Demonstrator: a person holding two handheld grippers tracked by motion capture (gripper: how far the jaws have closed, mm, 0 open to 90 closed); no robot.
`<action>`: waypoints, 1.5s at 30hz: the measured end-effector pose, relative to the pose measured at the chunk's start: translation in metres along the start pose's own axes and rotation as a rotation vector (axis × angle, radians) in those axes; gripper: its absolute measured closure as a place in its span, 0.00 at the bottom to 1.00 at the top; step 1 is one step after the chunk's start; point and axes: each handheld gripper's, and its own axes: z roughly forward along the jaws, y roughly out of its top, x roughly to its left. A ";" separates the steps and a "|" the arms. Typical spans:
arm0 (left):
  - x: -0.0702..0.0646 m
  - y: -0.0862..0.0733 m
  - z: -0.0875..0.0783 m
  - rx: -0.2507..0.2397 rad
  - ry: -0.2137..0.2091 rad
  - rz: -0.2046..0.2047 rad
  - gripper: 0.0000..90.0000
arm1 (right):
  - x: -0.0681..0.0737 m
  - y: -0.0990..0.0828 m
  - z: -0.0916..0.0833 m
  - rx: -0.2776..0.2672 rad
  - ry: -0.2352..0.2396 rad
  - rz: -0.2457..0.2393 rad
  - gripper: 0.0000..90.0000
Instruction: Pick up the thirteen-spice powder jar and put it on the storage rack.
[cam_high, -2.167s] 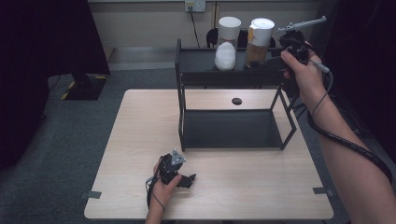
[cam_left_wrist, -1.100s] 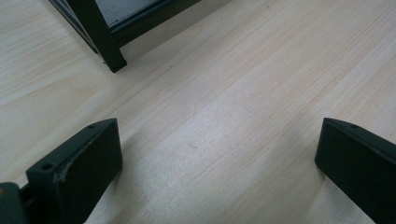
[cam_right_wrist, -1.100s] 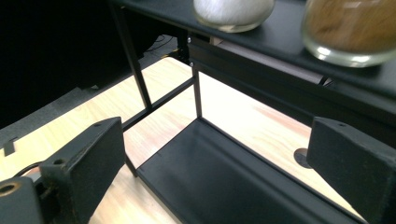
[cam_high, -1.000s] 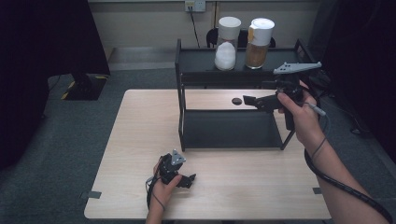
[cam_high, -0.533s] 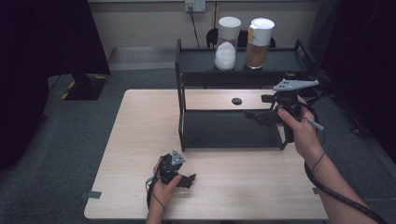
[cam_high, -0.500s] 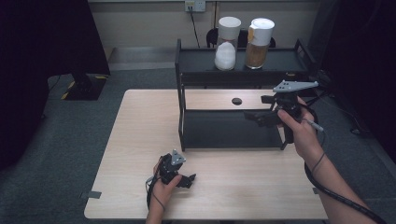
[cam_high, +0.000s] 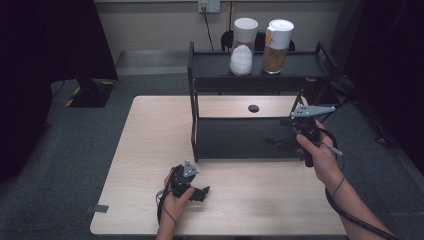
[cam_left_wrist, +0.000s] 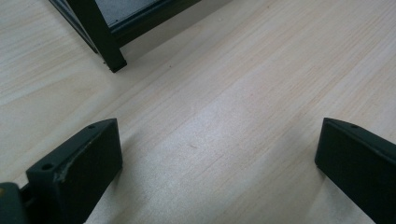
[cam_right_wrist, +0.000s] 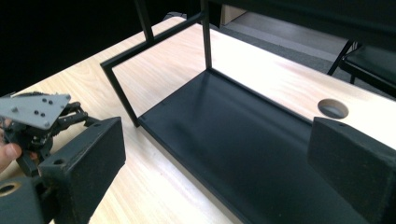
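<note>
Now the right gripper (cam_high: 280, 142) sits lower than in the earlier high views: a couple of seconds back it was up at the top tier beside the two jars, then it came down the right end of the black rack (cam_high: 250, 137), and at present it is level with the lower tier. Both jars stand as before on the top tier, the white-filled jar (cam_high: 243, 40) to the left of the brown-filled jar (cam_high: 276, 40), just beside each other. The left gripper (cam_high: 199, 192) has not shifted; it rests on the table (cam_high: 150, 150) near the front edge.

Rack: long axis runs left to right across the table in the high view, open face toward the person. It stands on the far half of the tabletop, with a round hole (cam_high: 253, 108) in the wood behind it.

Right gripper: jaws apart, nothing between them. It points leftward along the rack's length from the right end, and in the right gripper view the black bottom shelf (cam_right_wrist: 243, 154) lies straight ahead between the jaws. Cannot tell whether the jaws touch the frame.

Left gripper: jaws apart, empty, bare wood between them in the left gripper view; a rack leg (cam_left_wrist: 100, 35) stands ahead, well apart from the jaws.
</note>
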 end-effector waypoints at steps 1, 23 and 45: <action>0.000 0.000 0.000 0.000 0.000 0.000 0.00 | 0.000 0.000 0.000 0.000 0.000 0.000 0.04; 0.000 0.000 0.000 0.000 0.000 0.000 0.00 | -0.007 -0.054 0.019 0.065 -0.004 -0.013 0.03; 0.000 0.000 0.000 0.000 0.000 0.000 0.00 | -0.006 -0.112 0.040 0.137 0.004 0.001 0.03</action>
